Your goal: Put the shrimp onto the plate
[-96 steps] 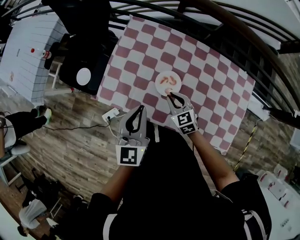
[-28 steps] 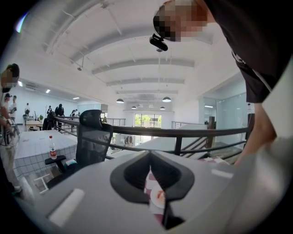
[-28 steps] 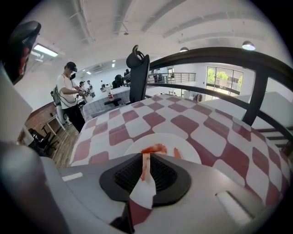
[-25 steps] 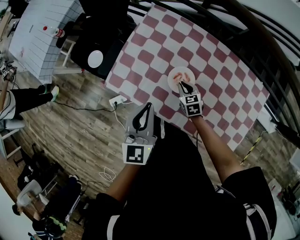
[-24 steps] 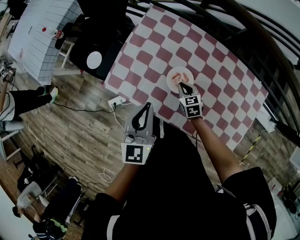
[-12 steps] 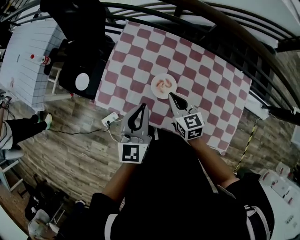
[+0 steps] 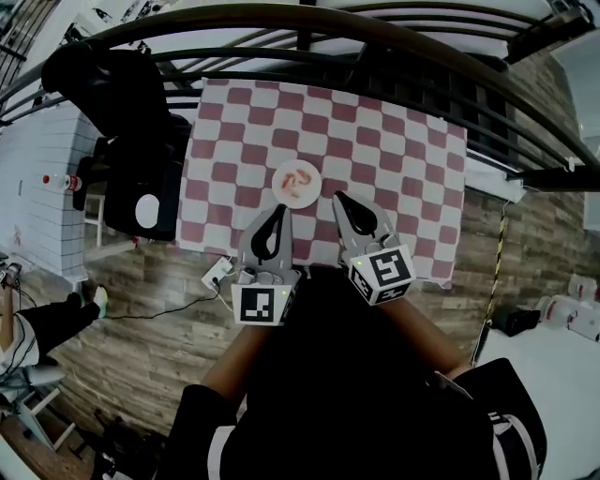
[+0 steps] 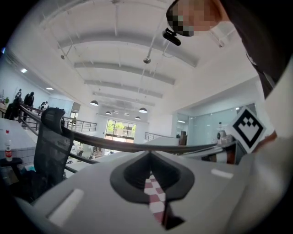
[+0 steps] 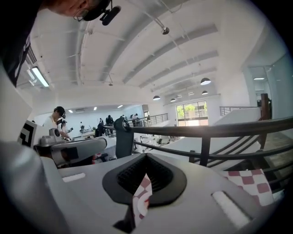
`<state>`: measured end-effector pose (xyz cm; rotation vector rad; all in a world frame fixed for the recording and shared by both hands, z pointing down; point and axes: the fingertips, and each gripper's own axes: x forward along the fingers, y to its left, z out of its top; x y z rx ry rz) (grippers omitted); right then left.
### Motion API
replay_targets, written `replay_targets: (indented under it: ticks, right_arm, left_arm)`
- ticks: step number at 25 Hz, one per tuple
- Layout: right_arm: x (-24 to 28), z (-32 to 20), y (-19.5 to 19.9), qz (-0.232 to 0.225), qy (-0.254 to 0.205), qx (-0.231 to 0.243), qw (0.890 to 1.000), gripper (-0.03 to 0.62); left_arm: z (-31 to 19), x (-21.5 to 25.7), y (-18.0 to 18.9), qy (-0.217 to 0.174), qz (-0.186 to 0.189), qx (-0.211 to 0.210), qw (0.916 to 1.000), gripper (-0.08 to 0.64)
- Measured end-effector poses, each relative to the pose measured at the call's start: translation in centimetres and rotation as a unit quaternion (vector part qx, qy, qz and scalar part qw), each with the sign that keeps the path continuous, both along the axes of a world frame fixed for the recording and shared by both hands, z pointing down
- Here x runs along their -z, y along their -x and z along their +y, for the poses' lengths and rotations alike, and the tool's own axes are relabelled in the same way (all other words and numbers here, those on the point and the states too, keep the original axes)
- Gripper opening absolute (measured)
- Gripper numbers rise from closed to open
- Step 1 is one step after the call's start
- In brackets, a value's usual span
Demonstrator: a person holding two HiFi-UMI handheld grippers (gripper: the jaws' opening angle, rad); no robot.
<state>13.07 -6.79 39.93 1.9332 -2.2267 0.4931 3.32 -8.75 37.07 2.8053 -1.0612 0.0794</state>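
Observation:
A small white plate (image 7: 297,184) sits on the red-and-white checked tablecloth (image 7: 394,159), with two pink shrimp (image 7: 299,178) lying on it. My left gripper (image 7: 280,209) is shut and empty, with its tip just short of the plate's near rim. My right gripper (image 7: 337,198) is also shut and empty, to the right of the plate and apart from it. In the left gripper view, the closed jaws leave only a thin slit of checked cloth (image 8: 154,201). The right gripper view shows the same kind of slit, with cloth (image 9: 143,194) in it.
A black office chair (image 7: 141,178) stands at the table's left edge. A dark curved railing (image 7: 309,23) runs along the far side. A white power strip (image 7: 217,274) and cable lie on the wood floor by the table's near left corner.
My right gripper has pulled back from over the plate toward me and now sits beside the left one. The head view has swung, so the table looks squarer. The shrimp stay on the plate.

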Motion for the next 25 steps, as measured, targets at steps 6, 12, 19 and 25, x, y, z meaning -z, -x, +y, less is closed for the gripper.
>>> replay_targets:
  ticks: [6, 12, 19, 25]
  right_arm:
    - [2.7, 1.5, -1.9, 0.014, -0.039, -0.045, 0.998, -0.002]
    - [3.6, 3.2, -3.5, 0.032, -0.037, -0.089, 0.995, -0.002]
    - [2.9, 5.8, -3.7, 0.047, -0.025, -0.115, 0.992, -0.002]
    - [3.9, 6.5, -3.8, 0.053, -0.045, -0.13, 0.989, -0.002]
  left_arm:
    - [0.6, 2.2, -3.5, -0.019, 0.014, -0.051, 0.9984, 0.009]
    - [1.4, 2.9, -5.8, -0.022, 0.021, -0.092, 0.9953, 0.009]
    - [3.8, 2.3, -7.6, -0.018, 0.023, -0.135, 0.9905, 0.009]
    - [4.6, 2.7, -7.1, -0.029, 0.019, -0.139, 0.9897, 0.009]
